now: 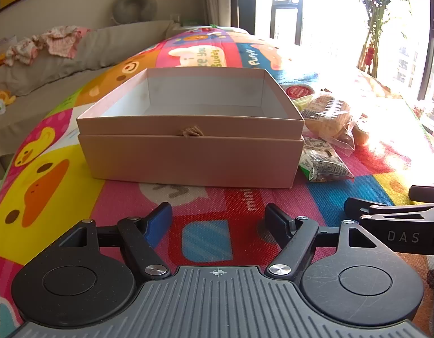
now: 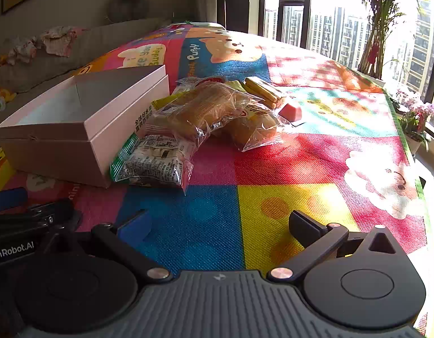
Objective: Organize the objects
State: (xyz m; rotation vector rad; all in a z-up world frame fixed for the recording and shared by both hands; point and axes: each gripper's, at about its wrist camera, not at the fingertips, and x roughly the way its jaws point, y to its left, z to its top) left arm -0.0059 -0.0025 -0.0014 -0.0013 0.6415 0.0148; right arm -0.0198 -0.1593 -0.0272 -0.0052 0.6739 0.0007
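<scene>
Both grippers hover empty above the play mat, snacks not yet boxed.

The left gripper (image 1: 218,217) and right gripper (image 2: 221,225) hold their fingers wide apart on nothing. The open box (image 1: 188,152) sits left, touching the pile of snack packets (image 2: 194,124) on its right. Best start with the near green-edged packet (image 2: 152,163), gripping its edge. Only the right view shows yellow bars (image 2: 263,90) and a pink block (image 2: 290,111).

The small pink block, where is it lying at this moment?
In the right wrist view the small pink block lies on the play mat, at the far right end of the snack pile, just right of the yellow wafer pack and beside the bagged bread.
</scene>
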